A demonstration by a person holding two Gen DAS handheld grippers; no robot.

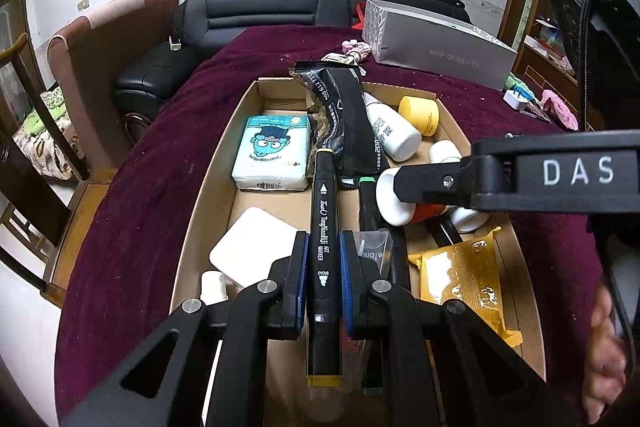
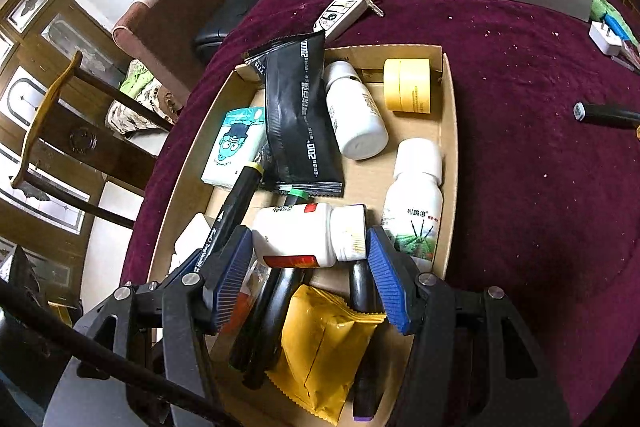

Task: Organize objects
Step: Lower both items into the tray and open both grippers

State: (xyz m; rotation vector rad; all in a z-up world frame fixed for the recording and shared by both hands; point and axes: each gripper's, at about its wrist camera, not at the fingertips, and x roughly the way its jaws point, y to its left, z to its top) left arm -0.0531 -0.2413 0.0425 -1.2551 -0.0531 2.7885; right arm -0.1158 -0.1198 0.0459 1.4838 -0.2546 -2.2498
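We see the left gripper (image 1: 324, 283) clenched on the black marker (image 1: 325, 227), the right gripper (image 2: 310, 267) grasping the white bottle (image 2: 308, 235); releasing both over the crowded cardboard box (image 2: 450, 131) risks collisions.

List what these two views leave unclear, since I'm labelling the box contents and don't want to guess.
- Left wrist view: the orange-and-white bottle is mostly covered by the right gripper.
- Right wrist view: the bottle's label faces away, text unreadable.
- Right wrist view: black pens lie partly under the yellow packet.
- Left wrist view: the green-capped marker is hidden behind the left gripper, shut on the black marker.
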